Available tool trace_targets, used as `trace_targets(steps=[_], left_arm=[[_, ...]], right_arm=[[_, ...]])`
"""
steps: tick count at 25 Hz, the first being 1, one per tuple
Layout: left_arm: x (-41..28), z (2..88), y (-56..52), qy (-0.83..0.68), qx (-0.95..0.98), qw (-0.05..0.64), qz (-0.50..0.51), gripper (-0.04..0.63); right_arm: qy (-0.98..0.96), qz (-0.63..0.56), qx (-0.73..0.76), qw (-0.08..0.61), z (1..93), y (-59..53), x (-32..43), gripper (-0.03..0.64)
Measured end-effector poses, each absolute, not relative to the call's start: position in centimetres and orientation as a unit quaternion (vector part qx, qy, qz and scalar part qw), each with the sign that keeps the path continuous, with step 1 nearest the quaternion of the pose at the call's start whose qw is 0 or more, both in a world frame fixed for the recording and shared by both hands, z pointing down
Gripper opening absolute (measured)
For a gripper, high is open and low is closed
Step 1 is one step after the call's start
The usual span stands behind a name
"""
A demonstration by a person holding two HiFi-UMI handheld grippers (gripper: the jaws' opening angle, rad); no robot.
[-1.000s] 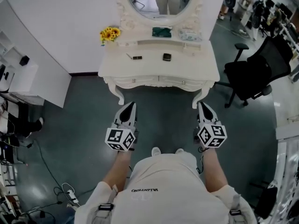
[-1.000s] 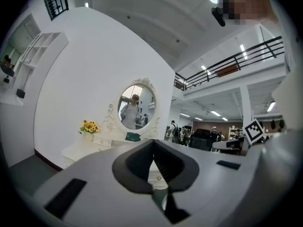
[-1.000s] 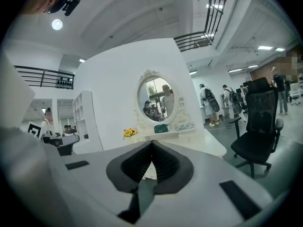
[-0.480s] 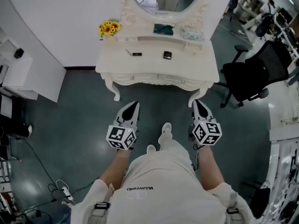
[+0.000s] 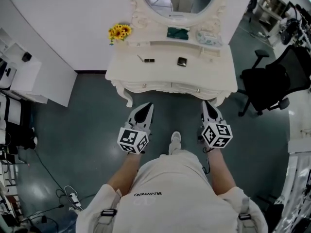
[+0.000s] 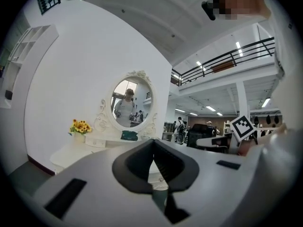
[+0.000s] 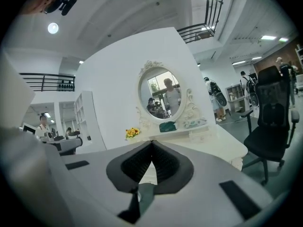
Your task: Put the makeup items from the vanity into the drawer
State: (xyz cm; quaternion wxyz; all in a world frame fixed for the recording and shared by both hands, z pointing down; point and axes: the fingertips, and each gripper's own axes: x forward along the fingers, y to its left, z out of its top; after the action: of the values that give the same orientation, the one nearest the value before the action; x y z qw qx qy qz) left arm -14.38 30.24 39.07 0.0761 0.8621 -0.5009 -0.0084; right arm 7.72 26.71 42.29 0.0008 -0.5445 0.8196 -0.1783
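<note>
Makeup compact (image 5: 181, 61) and a thin dark stick (image 5: 149, 60) lie well apart on the white surface (image 5: 121, 69), stick to the left, with the drawer (image 5: 146, 86) under them shut. Versus a second ago the person has walked up, so the surface front is now just ahead of both tool tips instead of well off. Left tool (image 5: 147, 105) and right tool (image 5: 206, 103) are both clamped closed with nothing in them, pointing at the surface. One shoe (image 5: 175, 141) shows between them now, not two.

Dark compact (image 5: 181, 61) and slim dark item (image 5: 149, 60) on vanity (image 5: 216, 75) (drawers (image 5: 146, 87) closed)
</note>
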Motion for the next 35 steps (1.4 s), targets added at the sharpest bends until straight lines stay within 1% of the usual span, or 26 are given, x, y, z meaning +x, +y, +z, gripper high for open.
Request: trace_targets(steps=[3, 5, 10, 18, 24, 35], left_arm=[[-13.3, 39.5, 28.0, -0.499, 0.865, 0.055, 0.022, 0.000], [-12.6, 39.6, 26.1, -0.494, 0.868, 0.044, 0.034, 0.000], [-11.2, 39.1, 21.3, -0.494, 0.867, 0.047, 0.034, 0.000], [-8.9, 38.3, 14.8, -0.510, 0.859, 0.038, 0.032, 0.000], [-8.6, 39.2, 13.2, -0.526, 0.848, 0.057, 0.034, 0.000], [-9.9, 42.5, 9.8, -0.533, 0.838, 0.104, 0.054, 0.000]], right_arm=[[0.823, -0.185, -0.536, 0.008, 42.4, 24.2, 8.0, 0.011], [0.827, -0.184, -0.532, 0.001, 42.7, 22.2, 8.1, 0.011], [0.840, -0.173, -0.513, -0.026, 42.6, 17.8, 8.2, 0.011], [0.841, -0.181, -0.509, -0.037, 43.1, 11.4, 9.6, 0.011], [0.842, -0.196, -0.502, -0.035, 44.0, 9.1, 10.3, 0.011], [0.827, -0.224, -0.513, -0.051, 46.7, 6.9, 10.3, 0.011]])
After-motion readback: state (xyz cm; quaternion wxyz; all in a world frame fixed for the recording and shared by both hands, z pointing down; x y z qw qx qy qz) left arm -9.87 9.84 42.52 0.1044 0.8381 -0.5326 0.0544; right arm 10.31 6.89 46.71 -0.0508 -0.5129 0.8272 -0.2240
